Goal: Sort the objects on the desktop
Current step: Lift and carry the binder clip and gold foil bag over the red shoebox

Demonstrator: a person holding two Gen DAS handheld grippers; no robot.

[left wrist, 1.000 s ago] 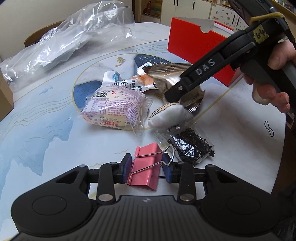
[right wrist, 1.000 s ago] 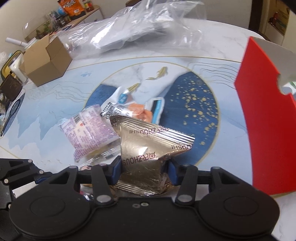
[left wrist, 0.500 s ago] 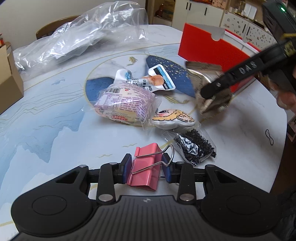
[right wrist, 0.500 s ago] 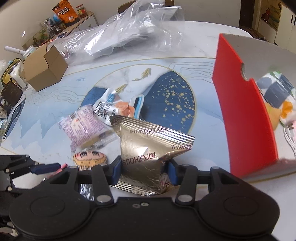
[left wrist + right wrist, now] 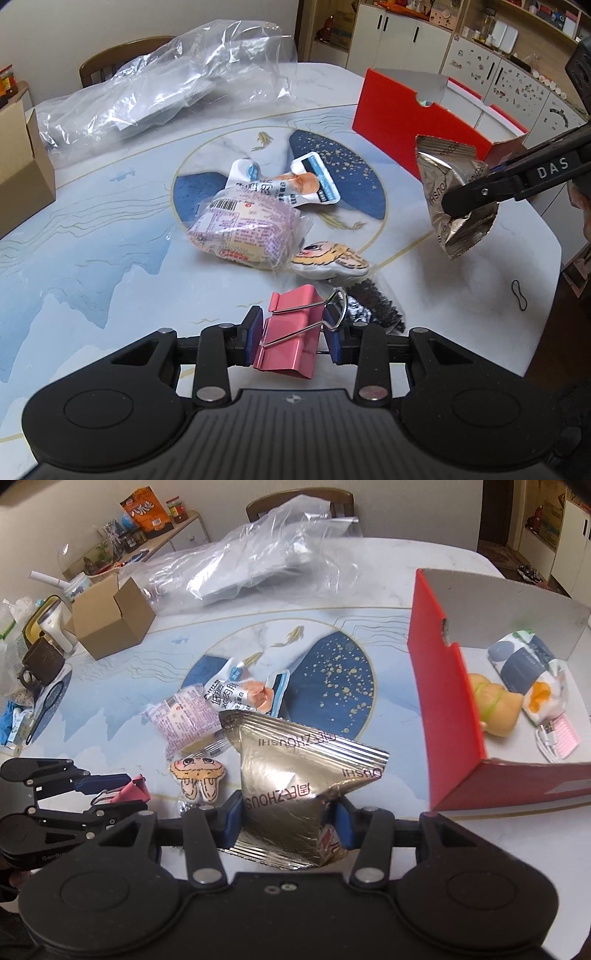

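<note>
Since a second ago the right gripper [image 5: 290, 821] has carried the gold foil packet [image 5: 295, 786] away from the pile in the middle of the table and toward the red box [image 5: 439, 709]; the box's inside now shows in the right wrist view. The left gripper [image 5: 293, 338] has stayed low near the table's near edge, clamped on the pink binder clip [image 5: 290, 334].

The right gripper's blue pads press the foil packet from both sides, the packet standing upright between them with its crimped top edge tilted. In the left wrist view the same packet [image 5: 456, 201] hangs in the air over the table [image 5: 92, 240], just in front of the red box [image 5: 399, 110], held from the right by the black finger marked DAS.

The left gripper's jaws close on the binder clip's sides, its wire handles pointing forward and to the right.

Left on the table are a purple-printed snack bag [image 5: 243, 229], a white and blue pouch [image 5: 284, 184] behind it, a small plush face [image 5: 328, 258] and a bag of black bits [image 5: 373, 302]. A crumpled clear plastic bag [image 5: 166, 81] lies at the far side, a cardboard box [image 5: 110, 616] to the left.
</note>
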